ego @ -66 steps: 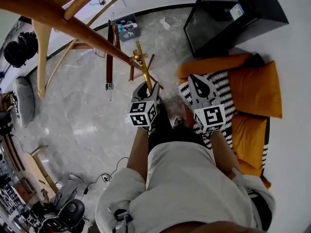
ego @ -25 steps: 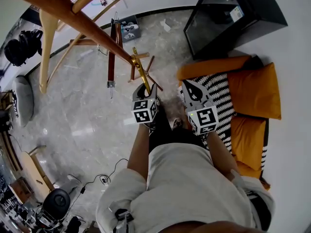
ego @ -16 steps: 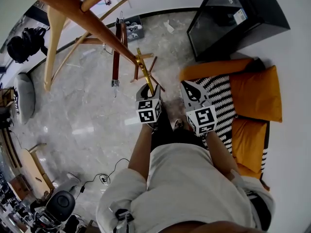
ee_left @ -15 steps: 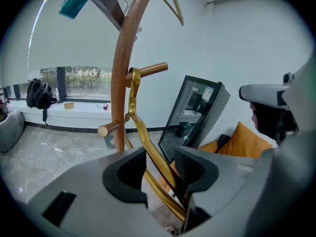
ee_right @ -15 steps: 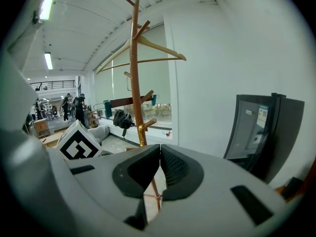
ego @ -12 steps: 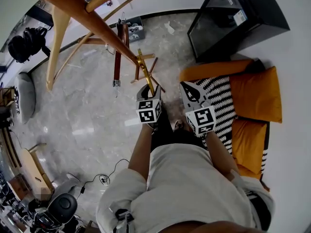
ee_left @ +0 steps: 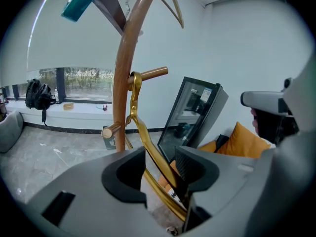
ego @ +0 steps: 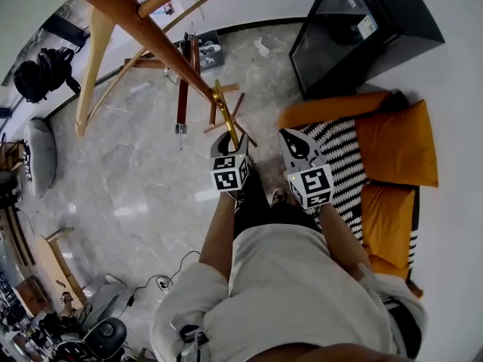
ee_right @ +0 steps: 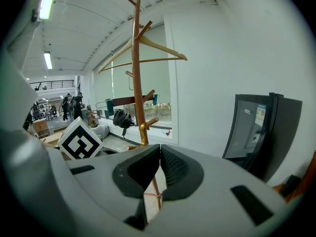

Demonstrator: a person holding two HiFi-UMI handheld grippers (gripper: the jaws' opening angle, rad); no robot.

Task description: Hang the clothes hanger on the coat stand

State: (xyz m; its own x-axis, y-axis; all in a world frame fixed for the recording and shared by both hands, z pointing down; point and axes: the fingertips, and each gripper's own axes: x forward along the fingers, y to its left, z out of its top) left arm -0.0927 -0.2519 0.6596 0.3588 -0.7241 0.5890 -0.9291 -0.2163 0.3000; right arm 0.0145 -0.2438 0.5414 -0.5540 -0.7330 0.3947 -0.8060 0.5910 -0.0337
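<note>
Furthest left we have the stand [ego: 143, 32], its wooden trunk slanting across the head view, and in the left gripper view a short peg [ee_left: 150, 73] juts from it toward the right. The gold hanger [ee_left: 143, 132] has its hook curled over that peg close against the trunk, so we judge it already hung. From there its long axis runs down and back toward us, straight into the gap of the left tongs [ee_left: 160, 164]. Those tongs are opening: the gold arm lies against the right-hand pad with clear space beside the left-hand pad, so we read the grip as released, not clamped. What the next move turns on is that the hanger lies up and ahead of the left tongs, in line with their gap. Drawing them back along that line should free them without dragging the hook off the peg; a sideways pull could swing it. Further right, the right tongs [ego: 298, 143] are clenched on nothing, beside the left ones but apart from the hanger, above the striped edge of the orange sofa [ego: 396, 142]
</note>
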